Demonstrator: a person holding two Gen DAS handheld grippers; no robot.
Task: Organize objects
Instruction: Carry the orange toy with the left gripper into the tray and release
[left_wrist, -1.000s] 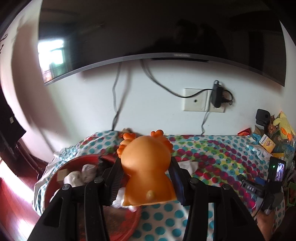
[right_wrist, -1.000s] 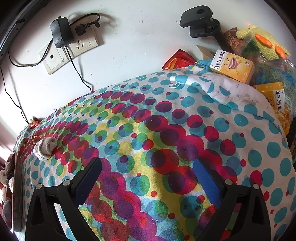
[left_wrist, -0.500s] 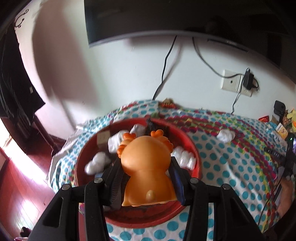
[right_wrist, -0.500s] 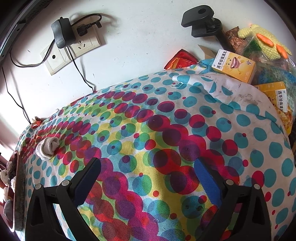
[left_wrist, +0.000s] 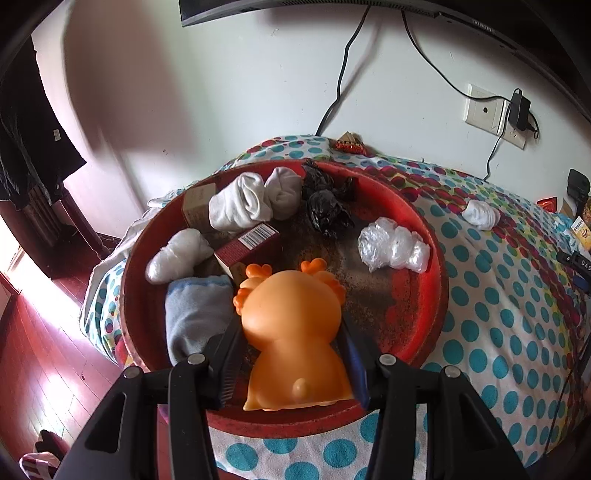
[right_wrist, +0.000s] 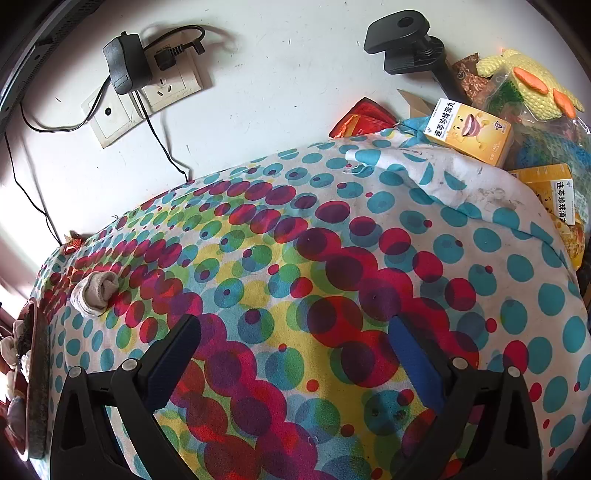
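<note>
The left gripper clamped the orange toy between its fingers, above the red basin. The right gripper stood wide apart, empty, over the dotted cloth.

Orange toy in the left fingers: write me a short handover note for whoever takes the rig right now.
Left gripper: shut on the orange toy, held over the red basin.
Right gripper: open, nothing between its fingers, above the dotted cloth.
Done: socks, boxes and plastic bags lie in the basin.
Left: release the toy into the basin; a rolled sock lies on the cloth outside it; probably collect that next.
</note>
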